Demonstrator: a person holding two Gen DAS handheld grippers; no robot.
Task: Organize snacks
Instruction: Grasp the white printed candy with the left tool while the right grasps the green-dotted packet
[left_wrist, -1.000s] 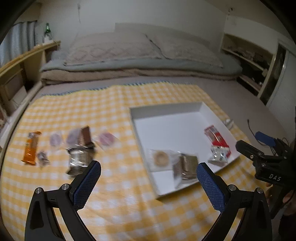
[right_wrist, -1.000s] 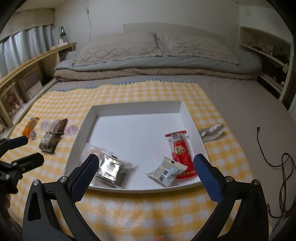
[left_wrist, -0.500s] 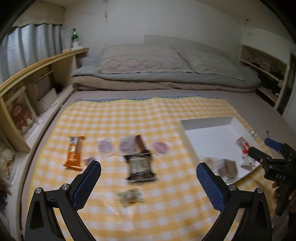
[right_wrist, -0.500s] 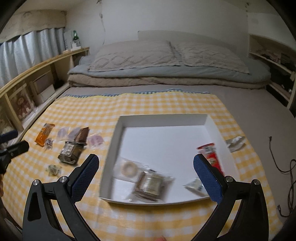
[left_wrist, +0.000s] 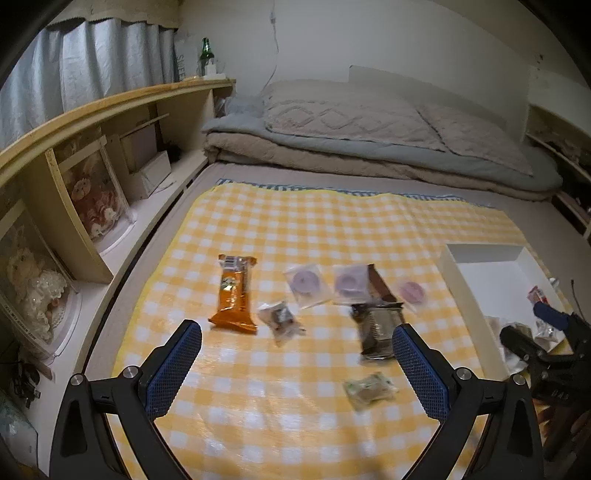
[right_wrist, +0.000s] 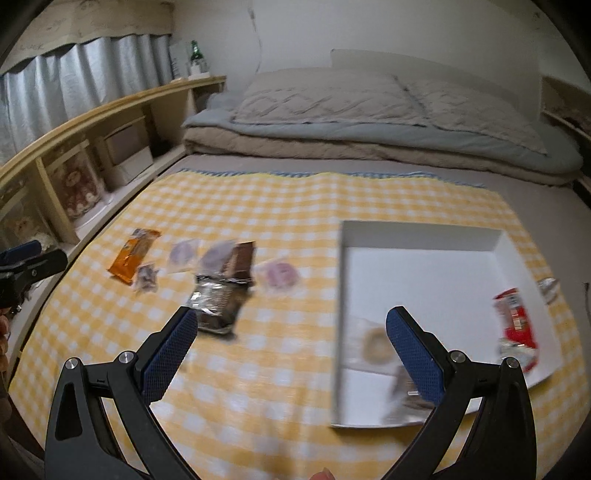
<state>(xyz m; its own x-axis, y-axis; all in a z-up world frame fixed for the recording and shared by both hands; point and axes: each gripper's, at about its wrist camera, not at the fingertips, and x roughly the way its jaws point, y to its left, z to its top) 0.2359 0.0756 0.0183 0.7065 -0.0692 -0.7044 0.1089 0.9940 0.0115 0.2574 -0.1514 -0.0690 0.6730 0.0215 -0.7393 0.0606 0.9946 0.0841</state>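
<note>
Loose snacks lie on a yellow checked cloth (left_wrist: 332, 229): an orange bar (left_wrist: 235, 291), a small clear packet (left_wrist: 279, 318), round purple-filled packets (left_wrist: 306, 285), a brown bar (left_wrist: 377, 286), a silver pouch (left_wrist: 378, 330) and a small green packet (left_wrist: 369, 389). My left gripper (left_wrist: 297, 365) hovers open and empty above them. A white tray (right_wrist: 421, 266) on the right holds a red packet (right_wrist: 514, 315), a round cookie packet (right_wrist: 373, 341) and a blurred pouch. My right gripper (right_wrist: 290, 349) hangs open over the tray's left wall (right_wrist: 338, 317), holding nothing.
Folded bedding and pillows (left_wrist: 369, 125) fill the back of the bed. A wooden shelf (left_wrist: 74, 147) with dolls and a green bottle (left_wrist: 207, 55) runs along the left. A crumpled silver wrapper (right_wrist: 548, 286) lies right of the tray. The other gripper (left_wrist: 546, 343) shows at the left view's right edge.
Both grippers have swung left, away from the tray toward the loose snacks. The left view now centres on the scattered packets. Both stay open and empty.
</note>
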